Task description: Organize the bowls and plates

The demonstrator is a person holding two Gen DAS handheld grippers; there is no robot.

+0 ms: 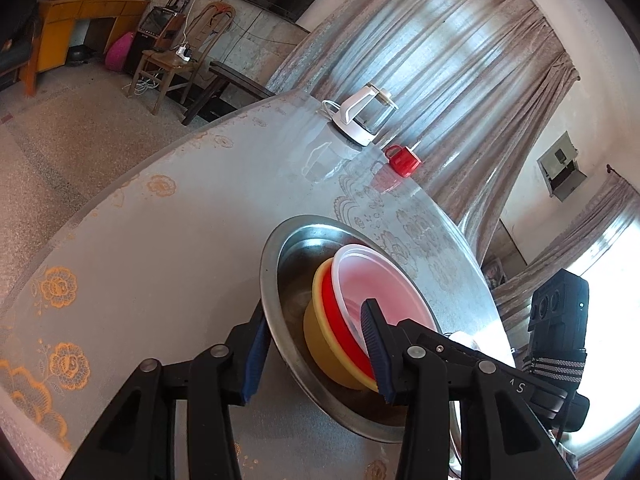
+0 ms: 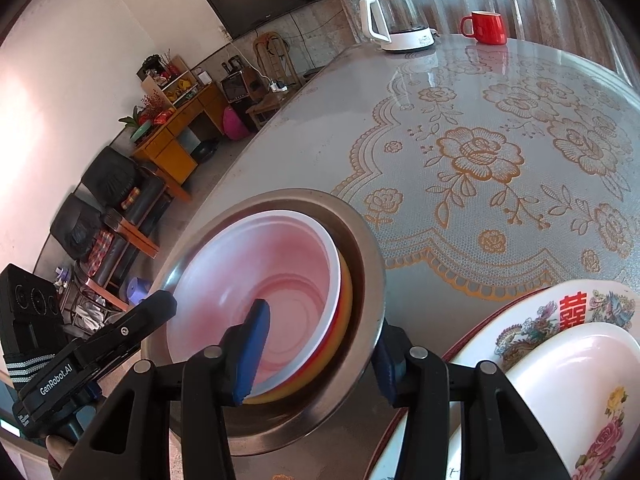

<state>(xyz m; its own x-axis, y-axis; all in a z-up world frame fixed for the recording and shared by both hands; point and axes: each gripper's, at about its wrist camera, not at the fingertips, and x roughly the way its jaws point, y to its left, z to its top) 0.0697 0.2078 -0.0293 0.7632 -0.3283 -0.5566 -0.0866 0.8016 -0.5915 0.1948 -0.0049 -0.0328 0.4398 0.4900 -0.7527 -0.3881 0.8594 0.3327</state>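
left gripper (image 1: 316,344) wide, straddling steel basin (image 1: 276,248) rim | right gripper (image 2: 316,356) wide, astride basin's opposite rim | nested white bowl (image 2: 280,276), red, yellow inside basin between fingers | decorated plates (image 2: 560,344) right of right gripper | kettle (image 2: 396,16), red mug (image 2: 486,28) far ahead

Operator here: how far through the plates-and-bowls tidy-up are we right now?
Done: the translucent bowl sits nested in the red bowl and yellow bowl, all inside the steel basin. In hand: the left hand-held gripper and right hand-held gripper each straddle the basin's rim, jaws open. Left: the basin isn't yet beside or on the stacked plates.
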